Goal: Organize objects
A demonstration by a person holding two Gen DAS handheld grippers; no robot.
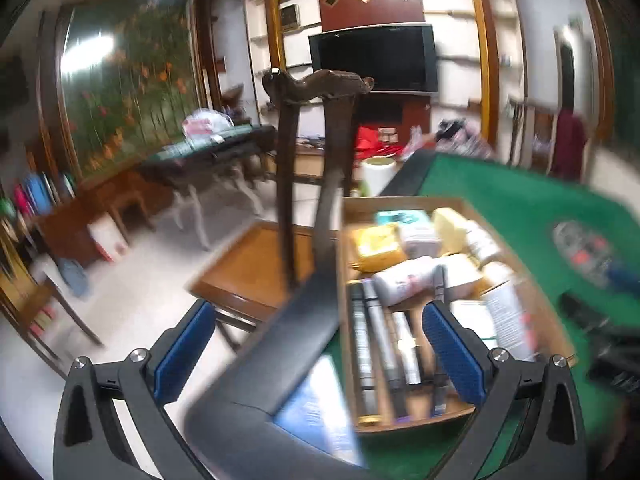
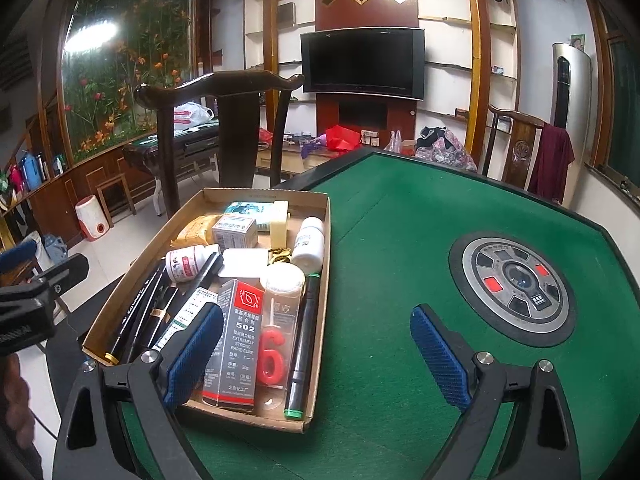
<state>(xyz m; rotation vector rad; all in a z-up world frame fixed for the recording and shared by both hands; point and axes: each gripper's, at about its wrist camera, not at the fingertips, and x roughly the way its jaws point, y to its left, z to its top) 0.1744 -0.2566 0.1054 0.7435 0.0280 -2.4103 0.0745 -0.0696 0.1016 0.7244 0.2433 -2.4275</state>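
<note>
A shallow cardboard tray (image 2: 240, 196) lies on the left part of the green felt table (image 2: 400, 240). It holds a grey 502 glue box (image 2: 236, 344), a red "6" candle in a clear pack (image 2: 274, 356), a green-capped marker (image 2: 302, 344), two white bottles (image 2: 308, 240), a small white box (image 2: 234, 230), a yellow packet (image 2: 196, 230) and black pens (image 2: 136, 312). My right gripper (image 2: 316, 356) is open over the tray's near right corner, gripping nothing. My left gripper (image 1: 318, 350) is open above the table's black rim, left of the blurred tray (image 1: 400, 202); nothing is between its pads.
A dark wooden chair (image 2: 232, 128) stands just behind the tray, off the table's edge. A round control panel (image 2: 516, 284) is set in the table's middle. Another chair with a maroon garment (image 2: 552, 160) stands at the far right. The left gripper's body (image 2: 36, 300) shows at the left.
</note>
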